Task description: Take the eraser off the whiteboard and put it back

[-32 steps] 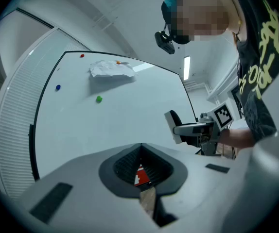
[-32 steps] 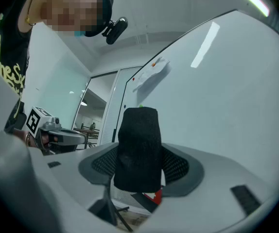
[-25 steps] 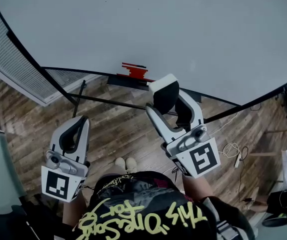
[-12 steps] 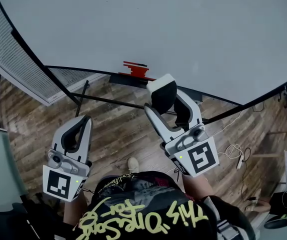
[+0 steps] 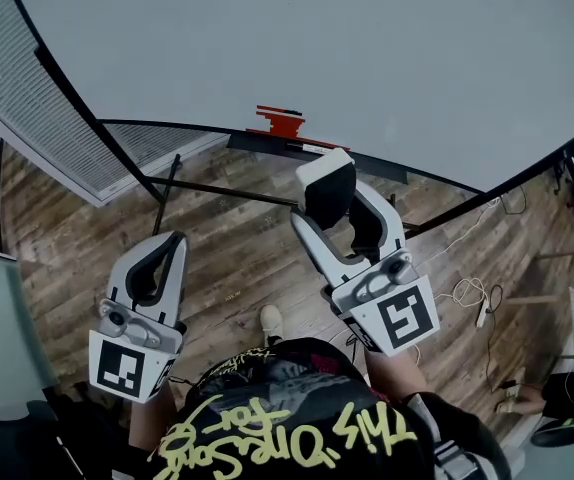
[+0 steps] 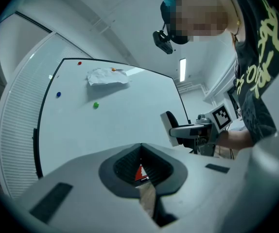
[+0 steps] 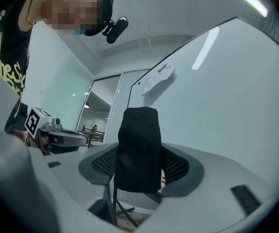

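I hold the eraser [image 5: 328, 184] clamped in the right gripper [image 5: 335, 204] near the whiteboard [image 5: 317, 48] for remounting, with the left gripper [image 5: 169, 244] closed and empty.

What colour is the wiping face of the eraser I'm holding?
Black. The eraser shows that face best in the right gripper view.

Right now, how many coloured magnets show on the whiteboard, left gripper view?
4: red magnet at the top left of the whiteboard, orange magnet at the top edge of the paper, blue magnet by the left edge, green magnet below the paper. Others may be hidden.
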Tool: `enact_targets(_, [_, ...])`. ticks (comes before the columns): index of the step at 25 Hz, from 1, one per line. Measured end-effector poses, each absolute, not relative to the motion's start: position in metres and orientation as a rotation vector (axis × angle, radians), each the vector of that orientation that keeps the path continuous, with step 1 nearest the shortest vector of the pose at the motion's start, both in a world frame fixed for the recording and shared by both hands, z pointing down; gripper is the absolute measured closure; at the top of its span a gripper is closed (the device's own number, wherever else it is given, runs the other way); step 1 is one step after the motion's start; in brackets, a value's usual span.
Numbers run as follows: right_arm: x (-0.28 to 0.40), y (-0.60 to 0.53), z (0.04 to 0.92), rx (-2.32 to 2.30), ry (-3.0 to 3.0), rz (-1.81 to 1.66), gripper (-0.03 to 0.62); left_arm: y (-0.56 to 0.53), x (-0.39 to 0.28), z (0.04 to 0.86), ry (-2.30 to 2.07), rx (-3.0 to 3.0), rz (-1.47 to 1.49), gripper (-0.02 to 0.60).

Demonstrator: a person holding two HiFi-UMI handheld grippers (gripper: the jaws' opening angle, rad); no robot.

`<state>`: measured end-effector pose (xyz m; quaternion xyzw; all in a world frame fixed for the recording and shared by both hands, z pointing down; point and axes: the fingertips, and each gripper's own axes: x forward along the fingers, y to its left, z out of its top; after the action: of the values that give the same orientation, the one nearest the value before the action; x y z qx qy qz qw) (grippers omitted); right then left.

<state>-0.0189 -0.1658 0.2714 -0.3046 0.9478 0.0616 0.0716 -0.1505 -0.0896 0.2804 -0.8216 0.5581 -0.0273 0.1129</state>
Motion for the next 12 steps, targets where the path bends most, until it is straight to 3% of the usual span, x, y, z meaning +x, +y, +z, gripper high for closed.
enact_targets(12, [-0.028, -0.107, 0.268, -0.915, 2.848, 0.203, 0.338, -0.035, -0.158, 0.277, 1.625, -2.417, -0.048, 0.575])
